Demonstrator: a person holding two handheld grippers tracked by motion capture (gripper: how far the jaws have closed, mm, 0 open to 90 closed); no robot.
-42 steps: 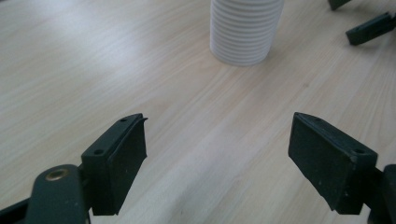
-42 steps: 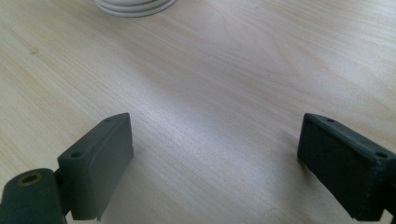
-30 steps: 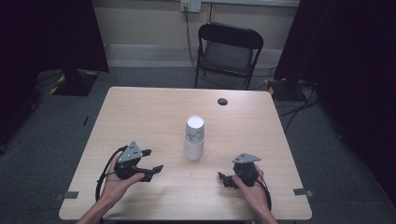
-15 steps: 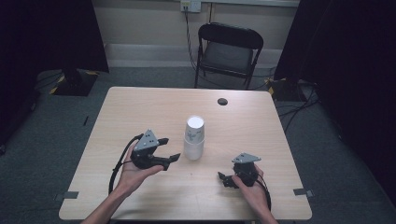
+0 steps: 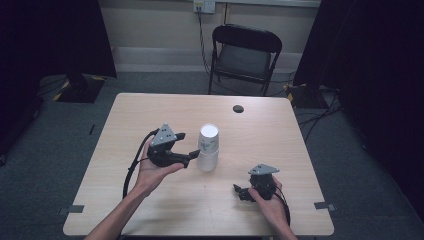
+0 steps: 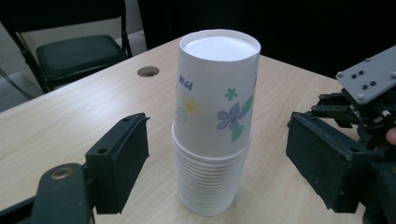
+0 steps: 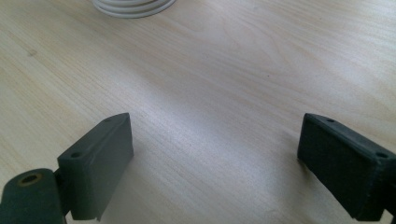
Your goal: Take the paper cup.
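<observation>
The left gripper [image 5: 187, 149] is held up off the table [image 5: 125, 130] in the person's left hand [image 5: 150, 172], pointing toward the stack of paper cups [image 5: 207, 148]. Its jaws have just been opening and stand wide; in the left gripper view they sit on either side of the stack [image 6: 215, 126] without touching it. The cups stand upside down and nested near the middle of the table, the topmost one printed with flowers, its white base facing up. Behind the stack, toward the far edge, is a small round hole [image 5: 238, 108] in the tabletop, and past that edge a black folding chair [image 5: 245, 55]. To the right, the right gripper [image 5: 239, 191] rests low on the table near the front edge, well apart from the cups, its jaws spread wide over bare wood with nothing between them.
</observation>
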